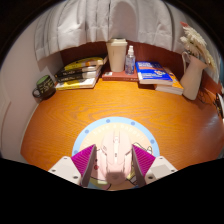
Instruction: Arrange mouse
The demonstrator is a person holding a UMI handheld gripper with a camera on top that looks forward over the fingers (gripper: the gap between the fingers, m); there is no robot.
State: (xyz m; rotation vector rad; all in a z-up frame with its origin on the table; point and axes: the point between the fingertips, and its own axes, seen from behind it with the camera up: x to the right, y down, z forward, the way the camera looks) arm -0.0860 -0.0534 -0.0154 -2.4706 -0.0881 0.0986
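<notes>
The gripper (113,160) clamps a white mouse (116,150) over a round blue mat (100,128); books (80,72) line the desk's (60,115) far edge.

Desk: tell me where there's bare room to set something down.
Bare wood spans the desk between the mat and the back row. Crowded at the back: mug, books, white container, bottle, blue book. The gripper is shut on the mouse.
</notes>
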